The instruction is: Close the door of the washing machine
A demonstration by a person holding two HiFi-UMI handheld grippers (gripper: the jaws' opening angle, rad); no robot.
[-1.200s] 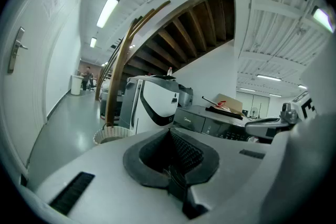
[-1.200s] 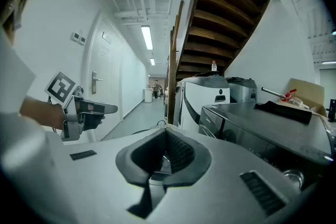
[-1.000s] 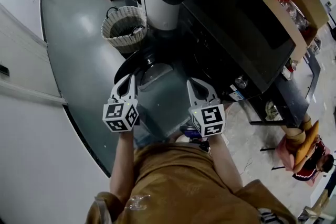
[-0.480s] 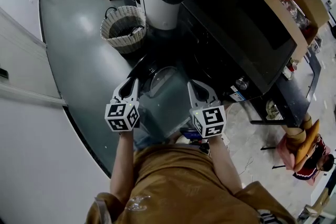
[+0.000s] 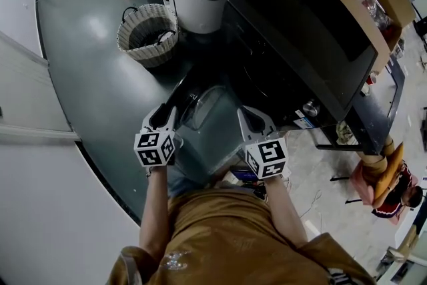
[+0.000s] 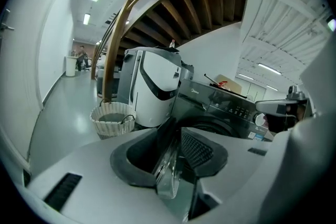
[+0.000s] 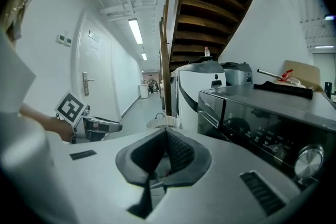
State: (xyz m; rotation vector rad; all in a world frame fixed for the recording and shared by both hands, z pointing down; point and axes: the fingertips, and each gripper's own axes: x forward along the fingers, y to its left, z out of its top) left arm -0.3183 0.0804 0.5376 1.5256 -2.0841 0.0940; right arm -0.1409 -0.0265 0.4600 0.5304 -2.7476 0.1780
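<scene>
Trainee: Where does the door point(image 5: 200, 103) of the washing machine point(image 5: 300, 43) stand right now?

Lead: Swung out from the machine's dark front, towards the person, with its glass bulge showing in the head view. It is not shut yet.

Trainee: And the left gripper point(image 5: 163, 118)?

Lead: It is right at the door's outer edge. Its own view shows the jaws apart, having just been opening, with the door's clear rim standing between the pads. I don't see them pressing on it.

Trainee: The right gripper point(image 5: 252, 123)?

Lead: Jaws together, nothing in them. It is held near the machine's front, apart from the door.

Trainee: So which step is this?

Lead: I'd call it getting purchase on the door, before the swing proper. The next move, as I judge it, is to nip the rim or lay a pad against it. Then carry it round its hinge to the opening and press until it catches. The arc matters, since a straight shove could slide off the glass.

Trainee: Anything different from a second ago?

Lead: The left jaws were together then and are apart now. The wicker basket point(image 5: 148, 33) has drifted up and left in the head view, so the head has shifted. Whether the door itself has swung any, I can't tell
</scene>
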